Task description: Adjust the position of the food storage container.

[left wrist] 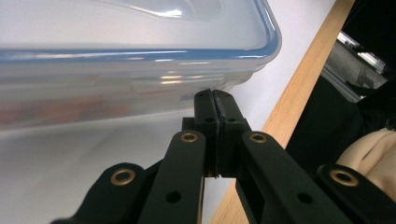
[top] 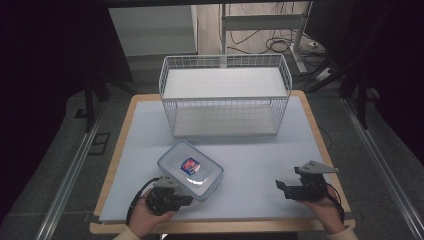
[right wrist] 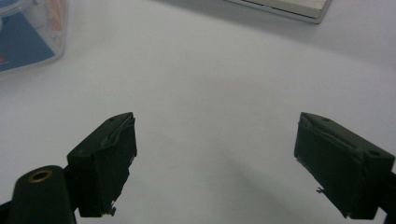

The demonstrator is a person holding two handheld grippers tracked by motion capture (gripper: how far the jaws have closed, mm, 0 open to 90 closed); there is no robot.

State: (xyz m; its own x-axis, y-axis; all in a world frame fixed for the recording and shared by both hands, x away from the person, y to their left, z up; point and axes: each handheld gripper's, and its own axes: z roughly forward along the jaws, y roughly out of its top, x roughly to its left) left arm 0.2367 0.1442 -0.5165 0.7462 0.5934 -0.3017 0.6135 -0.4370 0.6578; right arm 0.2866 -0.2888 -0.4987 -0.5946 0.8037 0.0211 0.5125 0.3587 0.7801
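Note:
A clear plastic container (top: pixel 190 170) with a blue-rimmed lid and a red-and-blue label lies on the table's front left. My left gripper (top: pixel 186 200) is at its near corner, held by a hand. In the left gripper view that gripper (left wrist: pixel 215 100) is shut, jaws pressed together with nothing between them, their tips right at the container's side wall (left wrist: pixel 116 79) below the lid rim. Whether they touch it I cannot tell. My right gripper (top: pixel 280 186) rests at the front right, and in its own view the right gripper (right wrist: pixel 215 144) is open above bare table, with the container (right wrist: pixel 28 32) at the far left.
A white wire basket (top: pixel 225 61) stands at the back middle of the pale mat (top: pixel 260 160), and its base corner (right wrist: pixel 289 7) shows at the top of the right gripper view. The table's wooden edge (left wrist: pixel 299 84) runs close beside the left gripper.

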